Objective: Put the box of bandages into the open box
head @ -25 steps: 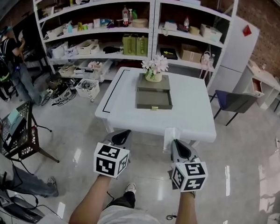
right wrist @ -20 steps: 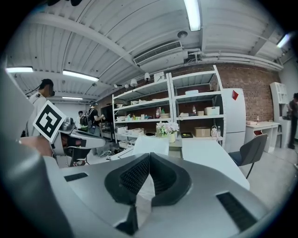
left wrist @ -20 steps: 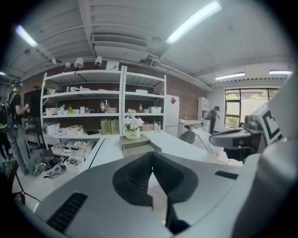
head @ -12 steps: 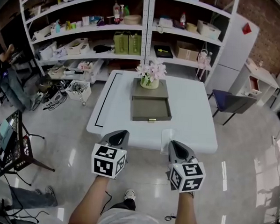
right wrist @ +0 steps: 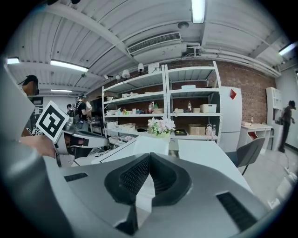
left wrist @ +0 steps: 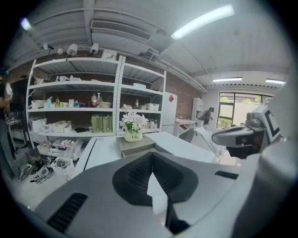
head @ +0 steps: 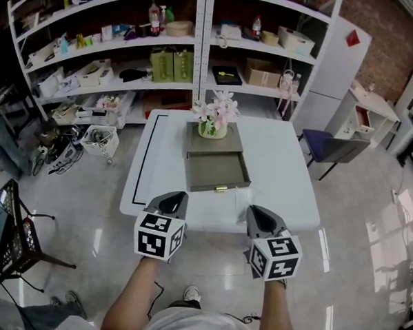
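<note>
A grey open box [head: 216, 170] with its drawer pulled toward me sits mid-table, and a pot of flowers [head: 213, 118] stands on its closed back part. A small white bandage box [head: 241, 197] stands upright at the table's near edge, just left of my right gripper [head: 254, 212]. It fills the space straight ahead of that gripper's shut jaws as the white box [right wrist: 151, 143]. My left gripper [head: 176, 196], also shut and holding nothing, hovers at the near edge left of the box. From it the grey box [left wrist: 138, 144] lies ahead.
The white table [head: 282, 178] has a black line along its left side. Behind it stand white shelves [head: 164, 48] full of goods. A chair [head: 329, 148] and a white cabinet [head: 333, 60] are at the right, with a black crate stool [head: 9, 233] at the left.
The view has come closer to the table, which now reaches up to both grippers. The grippers keep their places side by side and stay shut.
</note>
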